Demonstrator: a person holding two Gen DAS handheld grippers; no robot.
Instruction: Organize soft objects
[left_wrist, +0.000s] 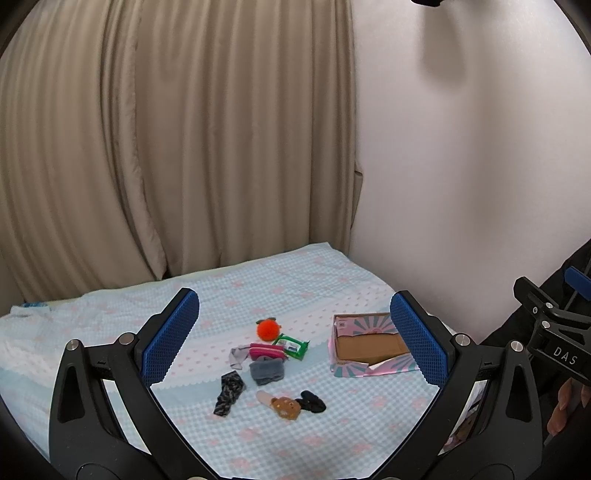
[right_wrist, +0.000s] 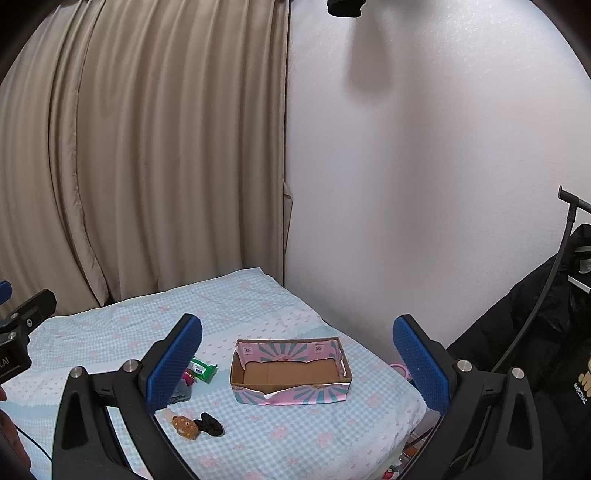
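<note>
- The left gripper (left_wrist: 294, 339) hangs above the bed with its blue-padded fingers spread wide and nothing between them; the right gripper (right_wrist: 297, 363) is likewise spread and empty.
- The soft things lie in a loose cluster on the blue-and-white checked bedspread (left_wrist: 280, 288): a fuzzy orange ball (left_wrist: 268, 329), a green packet of wipes (left_wrist: 293, 346), a pink zip pouch (left_wrist: 266, 351), a folded grey cloth (left_wrist: 266, 372), a dark patterned sock (left_wrist: 229, 394), a brown bear-faced plush (left_wrist: 284, 406) and a black scrunchie (left_wrist: 313, 401).
- The open cardboard box with pink sunburst sides (right_wrist: 290, 371) stands empty to the right of the cluster, well apart from it.
- No item looks picked yet. A sensible start, I judge, is the plush or scrunchie nearest the box: descend straight, pinch the bulk, not an edge.
- The left view shows the whole cluster; the right view hides most of it behind its left finger but shows the box's bare floor.
</note>
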